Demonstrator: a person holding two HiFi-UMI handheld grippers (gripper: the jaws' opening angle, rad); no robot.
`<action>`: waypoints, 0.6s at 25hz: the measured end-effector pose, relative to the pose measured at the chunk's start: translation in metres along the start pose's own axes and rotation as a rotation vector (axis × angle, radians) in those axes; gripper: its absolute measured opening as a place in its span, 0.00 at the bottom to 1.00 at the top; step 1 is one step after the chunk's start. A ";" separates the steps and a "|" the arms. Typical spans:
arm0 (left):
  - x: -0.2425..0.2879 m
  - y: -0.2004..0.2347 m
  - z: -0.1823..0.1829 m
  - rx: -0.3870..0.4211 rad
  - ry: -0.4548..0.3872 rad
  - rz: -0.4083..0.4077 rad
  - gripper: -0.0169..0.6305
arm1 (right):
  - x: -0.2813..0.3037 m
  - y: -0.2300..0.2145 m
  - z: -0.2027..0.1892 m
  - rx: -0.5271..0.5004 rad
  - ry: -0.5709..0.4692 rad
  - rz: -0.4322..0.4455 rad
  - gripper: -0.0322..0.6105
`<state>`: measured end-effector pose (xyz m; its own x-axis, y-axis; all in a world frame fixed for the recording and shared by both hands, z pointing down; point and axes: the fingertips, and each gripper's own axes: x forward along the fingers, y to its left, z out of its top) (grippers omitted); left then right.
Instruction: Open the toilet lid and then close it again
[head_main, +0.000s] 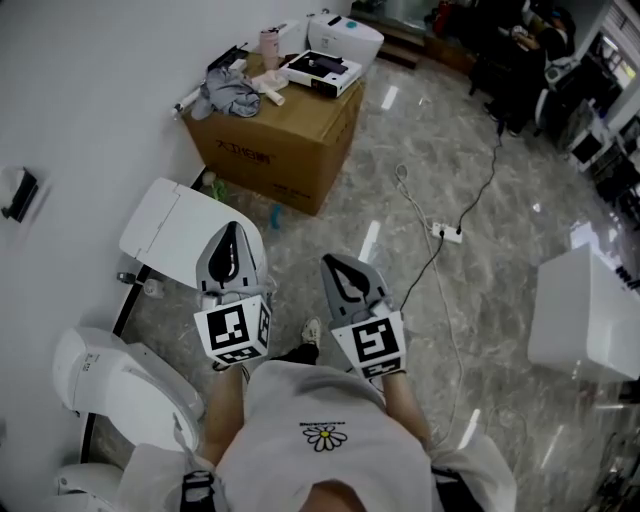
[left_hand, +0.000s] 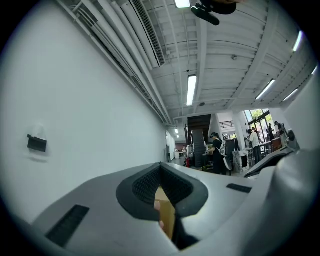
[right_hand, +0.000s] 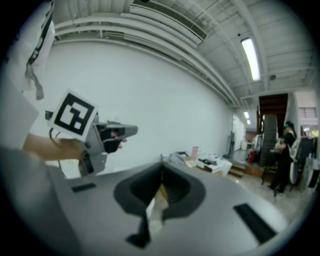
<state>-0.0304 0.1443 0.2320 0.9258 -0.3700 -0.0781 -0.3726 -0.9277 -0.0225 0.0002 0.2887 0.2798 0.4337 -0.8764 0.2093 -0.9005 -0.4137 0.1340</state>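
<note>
- White T-shirt (head_main: 322, 432) with a daisy print fills the bottom of the head view; both forearms reach forward from it.
- Low at the person's left sits a rounded white toilet (head_main: 115, 385), close to the wall.
- Ahead of the shirt, the left gripper (head_main: 234, 232) carries its marker cube nearest the body. Its fingers are pressed together, pads meeting at the tip, with nothing pinched. Its own view shows wall, ceiling and a sliver of brown cardboard through the slot behind the pads.
- Just beside it but apart, the right gripper (head_main: 334, 266) also has its fingers pressed together and empty, over the marble floor (head_main: 430, 150). Its own view catches the left gripper off to the left, held in a hand.
- The toilet lid (head_main: 178, 225) is flat, white and lying down on its bowl, by the wall at front left.
  - In the head view the left gripper's fingertips overlap the lid's right edge.
  - Whether they touch it I cannot tell.
  - The right gripper's fingertips stand clear to the right of the lid.
- Further on, a cardboard box (head_main: 285, 145) stands against the wall. On top are a grey cloth (head_main: 228, 92), a pink cup (head_main: 269, 45) and a flat white carton (head_main: 322, 72).
- To the right of the box, a white power strip (head_main: 447, 232) with a black cable lies on the floor.
- Farthest off, in the left gripper view, people (left_hand: 217, 152) stand at desks.
</note>
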 end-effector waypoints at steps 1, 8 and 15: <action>0.015 0.004 0.001 -0.002 -0.004 0.006 0.05 | 0.015 -0.009 0.003 0.000 -0.002 0.006 0.10; 0.094 0.025 0.006 0.003 0.000 0.022 0.05 | 0.100 -0.053 0.032 0.008 -0.030 0.045 0.10; 0.116 0.045 -0.012 -0.008 0.044 0.103 0.05 | 0.142 -0.050 0.035 -0.049 -0.024 0.170 0.10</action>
<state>0.0607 0.0590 0.2337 0.8846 -0.4651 -0.0357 -0.4656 -0.8849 -0.0086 0.1059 0.1762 0.2692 0.2738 -0.9386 0.2101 -0.9581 -0.2470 0.1453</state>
